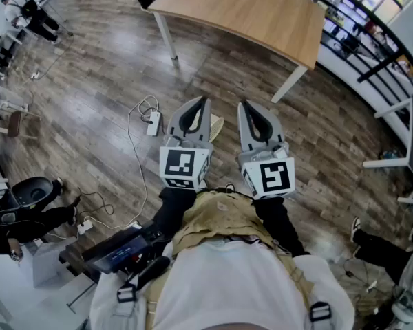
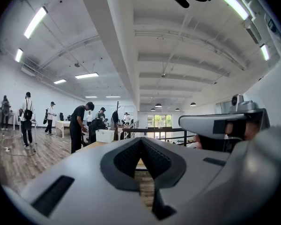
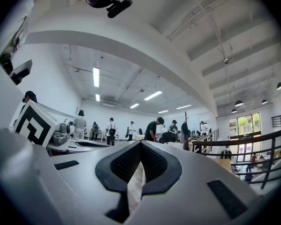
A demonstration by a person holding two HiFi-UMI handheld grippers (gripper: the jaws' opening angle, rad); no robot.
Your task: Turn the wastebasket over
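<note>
The left gripper (image 1: 205,102) and the right gripper (image 1: 242,106) are held side by side, level and pointing forward, just apart from each other. Both are closed with nothing between them. In the left gripper view the two dark pads (image 2: 126,161) meet at their tips, and the right gripper view shows the same, the jaws drawn fully together and empty. Each gripper carries a marker cube at its rear, the left one (image 1: 184,167) and the right one (image 1: 270,177), right in front of the person's dark sleeves (image 1: 171,208).

Ahead of the tips and somewhat to the right stands a wooden table (image 1: 261,12) on white legs; its near corner lies beyond the right gripper. Below and just left of the left gripper, a white power strip (image 1: 153,123) lies on the wood floor (image 1: 89,95), with a white cable (image 1: 131,150) looping back from it. Well off to the right of the right gripper runs a dark railing (image 1: 361,43).

Along the left gripper's line of sight, well beyond its tips, several people (image 2: 78,125) stand around tables, and a white box (image 2: 105,135) sits on one of them. Where the wastebasket is I cannot tell — none of the views shows anything I can make out as one.
</note>
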